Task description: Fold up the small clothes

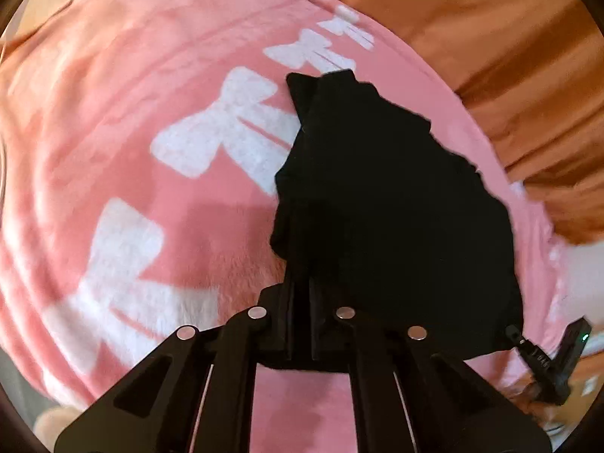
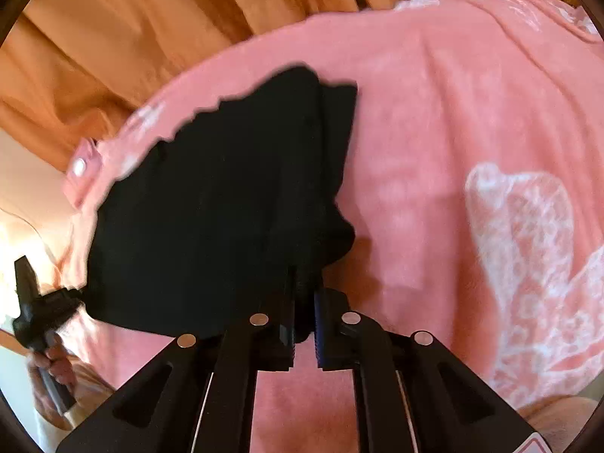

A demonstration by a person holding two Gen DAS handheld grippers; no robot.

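A small black garment (image 1: 396,207) hangs stretched between my two grippers above a pink blanket (image 1: 113,113) printed with white bows. My left gripper (image 1: 301,275) is shut on the garment's left corner, and the cloth covers its fingertips. In the right wrist view the same black garment (image 2: 211,207) spreads off to the left, with my right gripper (image 2: 304,283) shut on its right corner. The other gripper (image 2: 34,313) shows at the far left edge, held by a hand (image 2: 56,366), at the cloth's far corner. The garment's far edge looks wavy and folded over.
Orange draped fabric (image 1: 490,37) lies beyond the blanket's far edge, and appears again as orange folds (image 2: 132,37) at the upper left. A large white lacy pattern (image 2: 528,264) marks the pink blanket (image 2: 434,132) at the right.
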